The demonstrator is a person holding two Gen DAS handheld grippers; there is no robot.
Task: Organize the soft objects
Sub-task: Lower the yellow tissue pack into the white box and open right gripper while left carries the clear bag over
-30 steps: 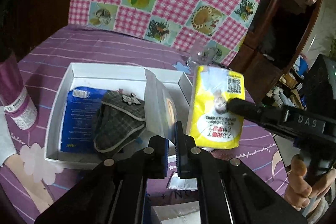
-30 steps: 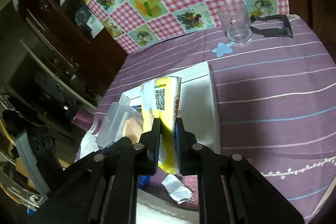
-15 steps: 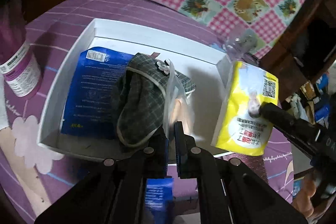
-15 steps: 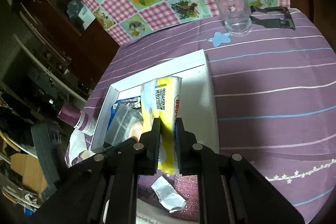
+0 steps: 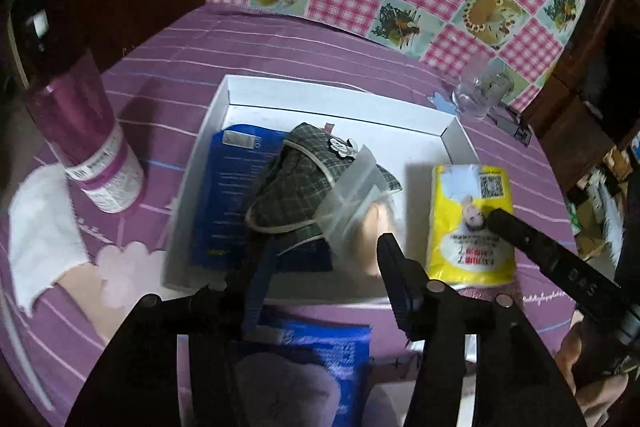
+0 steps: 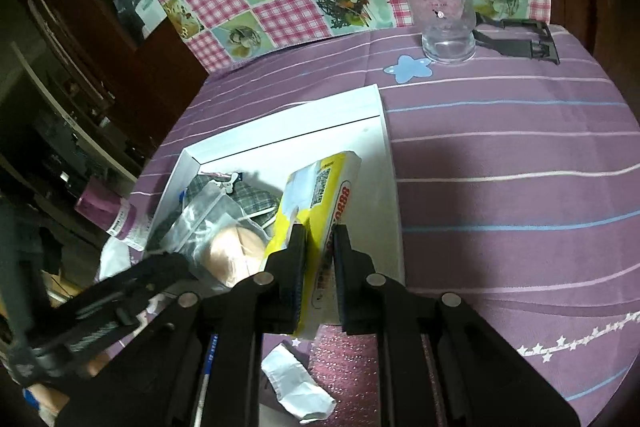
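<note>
My right gripper (image 6: 316,255) clamps the yellow tissue pack (image 6: 320,203) over the white box (image 5: 340,103). My left gripper (image 5: 320,259) hangs open above the clear pouch (image 5: 352,203) (released, I judge). I should lower the pack flat into the bare right side.

yellow tissue pack (image 5: 470,223): carrying a QR code, red characters too small to read; its side (image 6: 338,205) showing "8888"-like red digits | right gripper (image 5: 576,277) arm: bearing "DAS" | blue pack (image 5: 228,195): fine print showing illegible

Cap (image 5: 304,187) on packet (image 5: 236,195) in box (image 5: 332,103)
</note>
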